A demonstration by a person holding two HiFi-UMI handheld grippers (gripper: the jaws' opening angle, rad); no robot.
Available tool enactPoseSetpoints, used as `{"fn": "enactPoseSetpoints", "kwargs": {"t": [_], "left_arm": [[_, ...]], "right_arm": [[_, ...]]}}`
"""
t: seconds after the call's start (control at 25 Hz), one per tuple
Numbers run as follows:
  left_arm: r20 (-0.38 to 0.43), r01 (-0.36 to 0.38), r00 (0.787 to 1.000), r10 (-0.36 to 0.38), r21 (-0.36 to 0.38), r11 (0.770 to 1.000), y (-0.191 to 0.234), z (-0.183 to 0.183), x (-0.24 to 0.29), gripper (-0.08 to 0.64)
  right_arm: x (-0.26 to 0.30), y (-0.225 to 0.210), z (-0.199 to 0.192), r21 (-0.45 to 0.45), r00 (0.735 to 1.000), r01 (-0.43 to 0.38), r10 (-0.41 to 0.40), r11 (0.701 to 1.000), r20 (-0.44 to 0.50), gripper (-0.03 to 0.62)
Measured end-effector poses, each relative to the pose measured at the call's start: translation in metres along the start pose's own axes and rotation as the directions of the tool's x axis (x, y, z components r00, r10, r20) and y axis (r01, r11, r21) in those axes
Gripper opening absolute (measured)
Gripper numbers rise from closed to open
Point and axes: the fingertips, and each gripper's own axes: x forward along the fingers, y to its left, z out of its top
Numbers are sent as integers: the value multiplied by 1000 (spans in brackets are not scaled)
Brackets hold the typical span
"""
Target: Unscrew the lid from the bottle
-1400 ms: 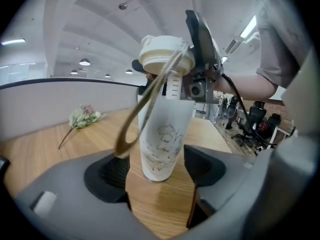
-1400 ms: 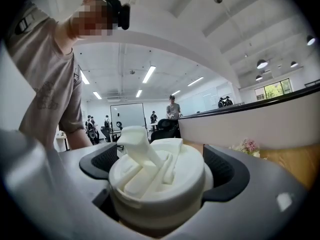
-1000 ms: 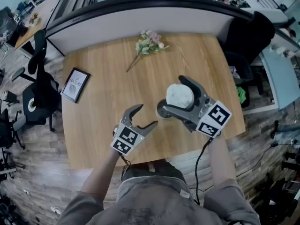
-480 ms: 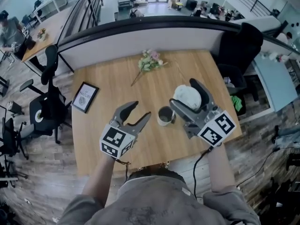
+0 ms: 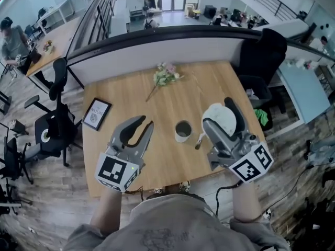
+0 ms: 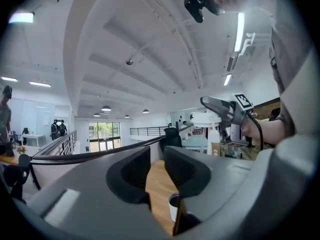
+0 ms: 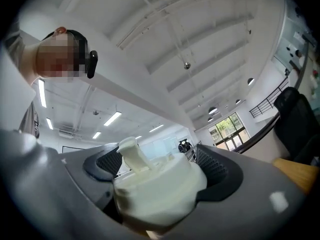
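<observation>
No word can be read for certain. The frame on the table bears a few lines of dark print, too small to make out. The left cube and the right cube each show a black-and-white square code pattern, with no letters or numbers.

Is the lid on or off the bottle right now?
Off. The right gripper holds the white lid clear of the bottle, which stands open-mouthed on the table.
</observation>
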Motion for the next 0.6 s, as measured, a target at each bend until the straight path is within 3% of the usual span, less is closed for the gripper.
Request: {"fn": "enactPoseSetpoints", "kwargs": {"t": [0.24,0.6], "left_arm": [[10,-48,999,48,13,999,-3,6,-19,2],[-66,-65,996,64,-21,998,-9,-19,-29,2]], "right_arm": [[-26,4,-6,72,999,32,-32,997,-2,477],[-47,-7,-32,164,997,81,-77,983,-30,476]]}}
